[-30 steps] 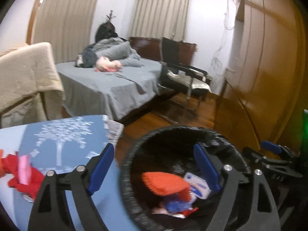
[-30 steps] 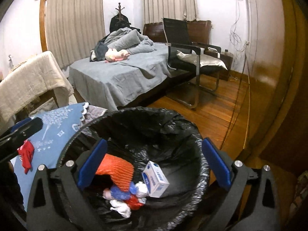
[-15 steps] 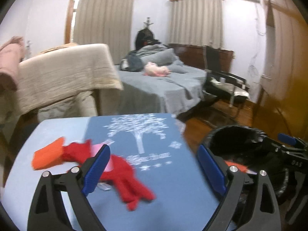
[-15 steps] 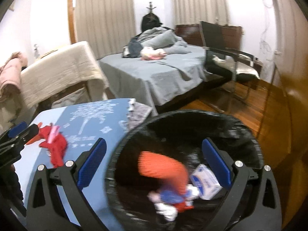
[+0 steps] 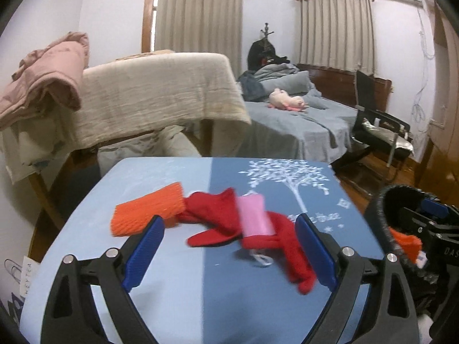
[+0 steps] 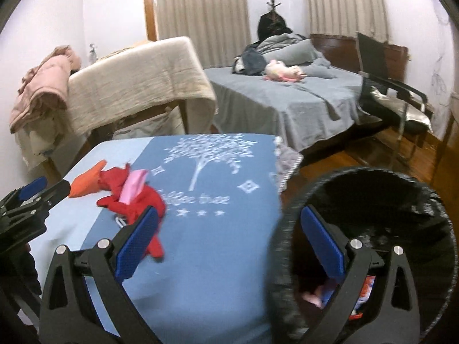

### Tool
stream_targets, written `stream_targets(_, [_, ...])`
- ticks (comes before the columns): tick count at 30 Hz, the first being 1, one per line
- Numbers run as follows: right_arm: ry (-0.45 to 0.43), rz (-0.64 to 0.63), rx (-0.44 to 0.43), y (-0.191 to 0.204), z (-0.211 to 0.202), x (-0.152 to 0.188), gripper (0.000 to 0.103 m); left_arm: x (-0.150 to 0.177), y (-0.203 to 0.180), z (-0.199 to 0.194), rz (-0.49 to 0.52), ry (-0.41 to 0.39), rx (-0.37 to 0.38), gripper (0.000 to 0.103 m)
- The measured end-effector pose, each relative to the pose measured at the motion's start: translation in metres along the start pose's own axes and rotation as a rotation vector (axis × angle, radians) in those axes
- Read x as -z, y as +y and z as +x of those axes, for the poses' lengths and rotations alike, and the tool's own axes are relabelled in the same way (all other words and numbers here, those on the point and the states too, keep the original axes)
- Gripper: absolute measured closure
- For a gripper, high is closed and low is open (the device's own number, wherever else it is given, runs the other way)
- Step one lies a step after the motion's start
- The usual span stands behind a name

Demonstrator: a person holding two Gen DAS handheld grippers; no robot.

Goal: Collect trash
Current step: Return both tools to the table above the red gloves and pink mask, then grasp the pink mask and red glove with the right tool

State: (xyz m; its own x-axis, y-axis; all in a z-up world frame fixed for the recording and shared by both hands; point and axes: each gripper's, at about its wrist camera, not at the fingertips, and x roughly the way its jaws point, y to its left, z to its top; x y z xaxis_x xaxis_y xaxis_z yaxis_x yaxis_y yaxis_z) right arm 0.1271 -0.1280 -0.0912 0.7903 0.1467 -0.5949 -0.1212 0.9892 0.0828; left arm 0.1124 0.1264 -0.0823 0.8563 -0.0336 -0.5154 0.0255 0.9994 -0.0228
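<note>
On the blue tablecloth lie an orange foam net, crumpled red wrapping and a pink packet on top of it. My left gripper is open and empty, just in front of this trash. The same pile shows in the right wrist view: the red wrapping, the pink packet and the orange net. My right gripper is open and empty, straddling the table edge and the black-lined bin. The bin holds earlier trash, mostly hidden.
A small metal clip lies beside the red wrapping. A beige-draped rack stands behind the table. A grey bed and a black chair stand further back. The bin is right of the table.
Both grippers swung left from over the bin toward the table. The trash pile now lies centred before my left gripper. Both stayed open and empty.
</note>
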Motion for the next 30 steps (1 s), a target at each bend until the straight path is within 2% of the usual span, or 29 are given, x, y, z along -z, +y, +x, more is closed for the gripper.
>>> stream_targets(14, [0.049,-0.054,-0.088,0.066,0.058,-0.010,0.008,0.011,0.053,0.019,-0.048,0.024,-0.087,0.012])
stream_targets(18, [0.073,-0.073,-0.114,0.086,0.077,-0.014,0.022,0.012,0.071,0.025,-0.078,0.030,-0.108,0.013])
stream_targets(23, [0.120,-0.102,-0.148,0.114,0.103,-0.015,0.031,0.016,0.085,0.032,-0.088,0.045,-0.129,0.013])
stream_targets(30, [0.182,-0.141,-0.164,0.131,0.130,-0.009,0.044,0.018,0.096,0.036,-0.117,0.054,-0.138,0.013])
